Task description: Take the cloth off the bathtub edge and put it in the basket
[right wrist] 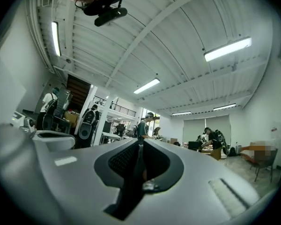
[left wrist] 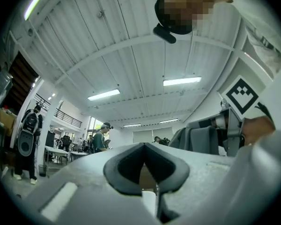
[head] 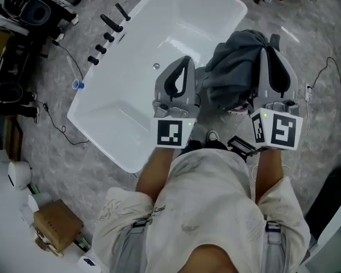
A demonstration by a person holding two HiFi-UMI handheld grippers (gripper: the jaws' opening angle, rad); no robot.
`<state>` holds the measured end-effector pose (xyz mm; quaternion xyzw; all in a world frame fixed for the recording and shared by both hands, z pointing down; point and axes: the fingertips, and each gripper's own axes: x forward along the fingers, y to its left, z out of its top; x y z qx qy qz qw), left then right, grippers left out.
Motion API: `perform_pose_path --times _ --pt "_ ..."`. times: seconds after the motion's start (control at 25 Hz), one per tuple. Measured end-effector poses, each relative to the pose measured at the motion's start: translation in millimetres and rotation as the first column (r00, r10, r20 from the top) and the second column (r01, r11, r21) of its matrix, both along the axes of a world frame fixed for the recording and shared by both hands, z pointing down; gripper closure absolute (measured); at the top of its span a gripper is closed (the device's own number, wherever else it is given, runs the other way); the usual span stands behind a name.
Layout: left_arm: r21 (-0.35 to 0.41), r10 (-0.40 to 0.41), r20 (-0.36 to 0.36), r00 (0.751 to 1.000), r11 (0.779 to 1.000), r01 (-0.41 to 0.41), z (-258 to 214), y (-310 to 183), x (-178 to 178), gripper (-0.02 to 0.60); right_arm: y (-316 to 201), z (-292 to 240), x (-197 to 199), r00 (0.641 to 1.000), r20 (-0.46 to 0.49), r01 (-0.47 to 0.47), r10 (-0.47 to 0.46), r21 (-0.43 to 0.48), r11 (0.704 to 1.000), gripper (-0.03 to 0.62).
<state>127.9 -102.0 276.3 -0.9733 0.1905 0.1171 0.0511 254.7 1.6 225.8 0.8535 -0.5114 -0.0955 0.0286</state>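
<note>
A dark grey cloth hangs bunched in the air over the floor, just right of the white bathtub. My right gripper is shut on its upper right part. In the right gripper view the jaws meet with only a thin dark sliver between them. My left gripper is shut and empty, held over the tub's near rim to the left of the cloth. From the left gripper view the cloth shows draped beside the right gripper. A pale rim shows under the cloth; I cannot tell whether it is the basket.
Black tap handles line the tub's left rim. A blue cup and cables lie on the floor to the left, with black equipment beyond. A cardboard box sits at lower left. The person's feet are below the grippers.
</note>
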Motion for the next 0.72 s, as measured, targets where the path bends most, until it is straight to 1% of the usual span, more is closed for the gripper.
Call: perform_pose_path --times 0.2,0.36,0.48,0.6,0.72 --pt "-0.002 0.061 -0.011 0.998 0.998 -0.061 -7.0 23.5 35.4 0.584 40.4 -15.2 36.9 0.996 -0.019 -0.092 0.093 0.009 0.996 0.560" --pt "-0.010 0.101 -0.008 0.995 0.995 -0.101 -5.8 40.3 58.7 0.584 66.4 -22.3 61.1 0.988 -0.030 -0.148 0.149 0.017 0.989 0.562" --pt "-0.013 0.124 -0.009 0.992 0.992 -0.124 -4.8 52.6 73.8 0.584 82.8 -26.1 75.4 0.983 -0.042 -0.178 0.179 0.022 0.984 0.563" --pt "-0.019 0.142 -0.010 0.990 0.990 -0.143 -2.5 63.9 88.0 0.584 94.1 -26.3 89.4 0.978 -0.048 -0.203 0.204 0.024 0.979 0.582" --pt "-0.029 0.148 -0.012 0.989 0.988 -0.149 -1.2 72.1 100.8 0.584 92.1 -12.5 108.4 0.977 -0.042 -0.209 0.208 -0.015 0.978 0.582"
